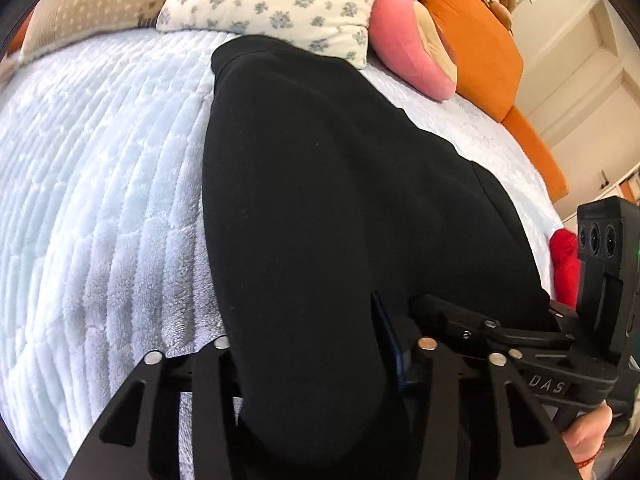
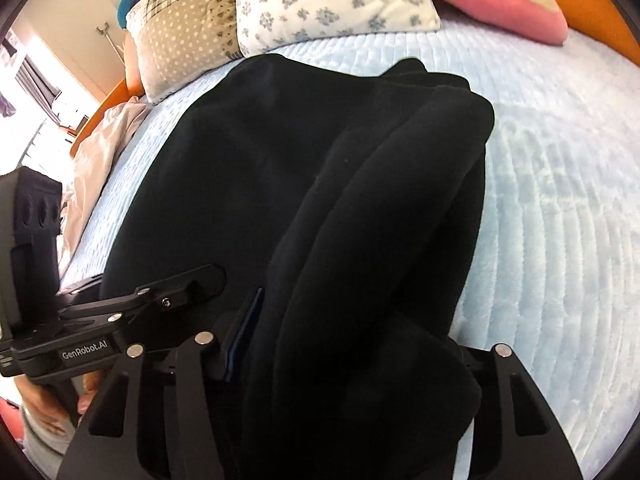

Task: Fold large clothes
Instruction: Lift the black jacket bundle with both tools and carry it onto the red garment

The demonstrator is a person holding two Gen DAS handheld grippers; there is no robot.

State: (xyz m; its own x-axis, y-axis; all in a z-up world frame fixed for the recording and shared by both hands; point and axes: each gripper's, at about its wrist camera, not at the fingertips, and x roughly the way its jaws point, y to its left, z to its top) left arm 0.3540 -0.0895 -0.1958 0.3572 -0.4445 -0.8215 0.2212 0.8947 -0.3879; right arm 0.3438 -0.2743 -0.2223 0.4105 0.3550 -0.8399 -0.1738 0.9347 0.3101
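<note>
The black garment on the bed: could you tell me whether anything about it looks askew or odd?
Yes. The black garment is not flat: its right side is bunched into thick rolled ridges running toward the pillows, while the rest lies smooth on the pale blue blanket. Both grippers grip its near edge.

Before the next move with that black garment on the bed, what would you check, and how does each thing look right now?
1. Left tool has cloth: ok, the black garment bunches between its fingers.
2. Right tool has cloth: ok, a thick fold fills its gap.
3. Tools clear of each other: ok, close together but apart.
4. Far end of the garment lies flat on the blue blanket: cannot tell, its edge is bunched and dark.
5. Pillows out of the way: ok, the flowered pillow and pink cushion sit at the head of the bed.
</note>
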